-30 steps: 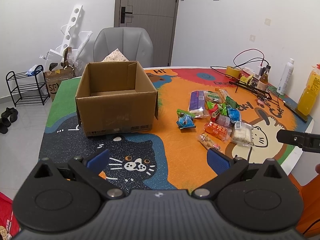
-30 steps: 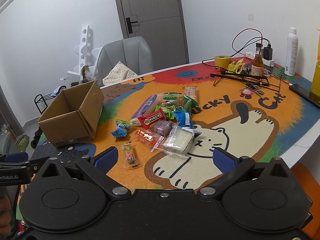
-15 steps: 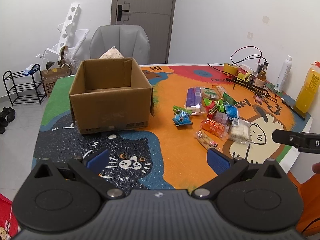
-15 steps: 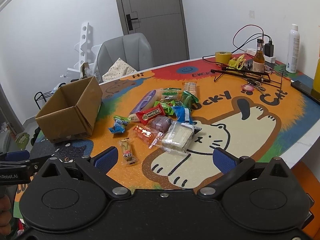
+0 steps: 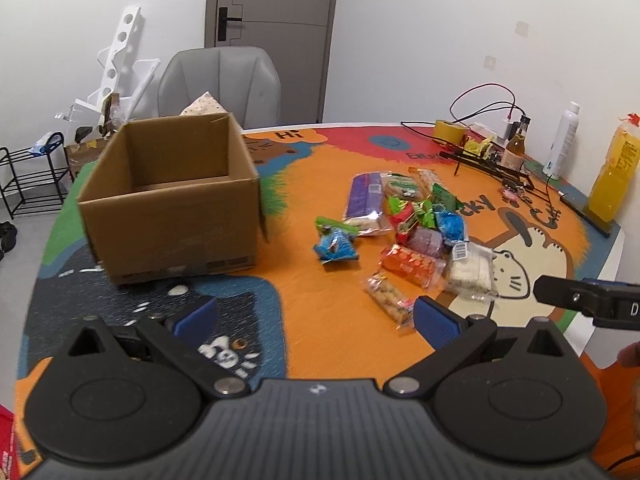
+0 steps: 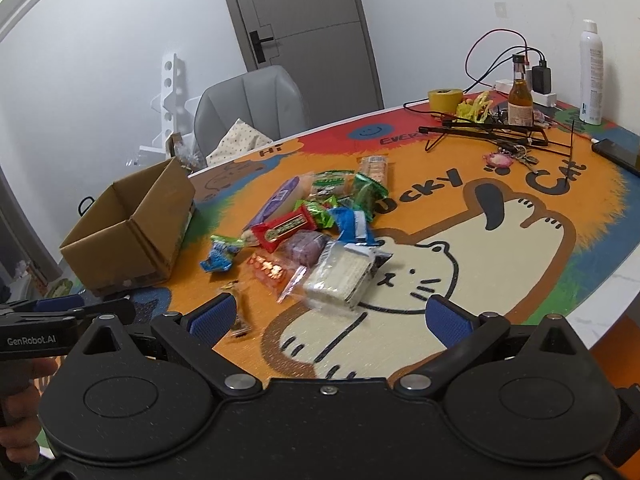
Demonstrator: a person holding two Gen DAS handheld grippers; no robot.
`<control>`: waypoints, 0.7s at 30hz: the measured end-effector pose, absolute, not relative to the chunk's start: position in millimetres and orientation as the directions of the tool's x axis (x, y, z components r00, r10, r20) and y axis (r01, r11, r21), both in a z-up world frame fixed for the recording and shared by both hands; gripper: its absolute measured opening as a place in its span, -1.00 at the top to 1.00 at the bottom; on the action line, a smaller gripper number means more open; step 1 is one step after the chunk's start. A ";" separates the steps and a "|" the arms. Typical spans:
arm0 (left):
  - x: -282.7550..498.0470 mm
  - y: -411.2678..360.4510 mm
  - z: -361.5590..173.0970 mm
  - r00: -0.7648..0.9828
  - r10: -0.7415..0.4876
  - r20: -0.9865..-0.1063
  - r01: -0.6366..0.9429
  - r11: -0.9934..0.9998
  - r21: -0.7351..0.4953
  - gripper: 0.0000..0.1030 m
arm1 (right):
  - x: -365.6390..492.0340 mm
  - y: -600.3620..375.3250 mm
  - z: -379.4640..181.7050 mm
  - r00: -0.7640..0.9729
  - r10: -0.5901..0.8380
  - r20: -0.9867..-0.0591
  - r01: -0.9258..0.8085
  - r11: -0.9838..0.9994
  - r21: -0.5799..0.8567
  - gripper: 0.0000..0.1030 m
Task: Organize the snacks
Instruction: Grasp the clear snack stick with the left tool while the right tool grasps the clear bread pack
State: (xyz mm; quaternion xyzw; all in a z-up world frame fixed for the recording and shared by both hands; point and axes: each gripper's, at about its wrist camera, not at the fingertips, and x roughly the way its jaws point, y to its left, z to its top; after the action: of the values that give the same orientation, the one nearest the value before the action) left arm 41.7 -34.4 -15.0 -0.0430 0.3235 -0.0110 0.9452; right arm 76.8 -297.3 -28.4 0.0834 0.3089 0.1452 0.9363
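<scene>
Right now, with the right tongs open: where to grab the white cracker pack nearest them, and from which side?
Take the white cracker pack across its narrow width at mid-body, coming from above with the right tongs. It lies flat, a thick block, with its near and right sides clear. The orange snack packet crowds its left, so avoid a sideways approach.

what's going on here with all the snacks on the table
A person holds a two-finger gripper in each hand above a cartoon-cat table mat. Both the left gripper and the right gripper are open and empty. A pile of wrapped snacks lies loose on the mat, untouched. The open cardboard box beside the pile shows nothing inside from here. Sorting has not begun.
</scene>
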 end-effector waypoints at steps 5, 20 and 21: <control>57.2 -48.7 -21.2 0.793 -0.082 -0.604 0.022 0.994 -0.106 -1.00 | 86.9 -305.8 -35.8 0.774 0.330 -0.540 -0.219 0.940 0.261 -0.99; 98.3 -71.3 -53.6 0.763 -0.128 -0.634 0.048 0.989 -0.142 -0.50 | 123.2 -299.8 -59.5 0.725 0.408 -0.555 -0.267 0.909 0.319 -0.58; 101.0 -71.5 -55.8 0.758 -0.132 -0.638 0.048 0.988 -0.147 -0.42 | 126.3 -299.5 -61.4 0.722 0.407 -0.559 -0.263 0.909 0.323 -0.56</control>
State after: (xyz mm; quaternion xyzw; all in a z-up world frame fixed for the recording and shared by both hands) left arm 101.0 -71.5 -55.8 -0.0606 0.3443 -0.0482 0.9357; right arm 126.3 -299.5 -61.4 0.1109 0.3252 0.1818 0.9213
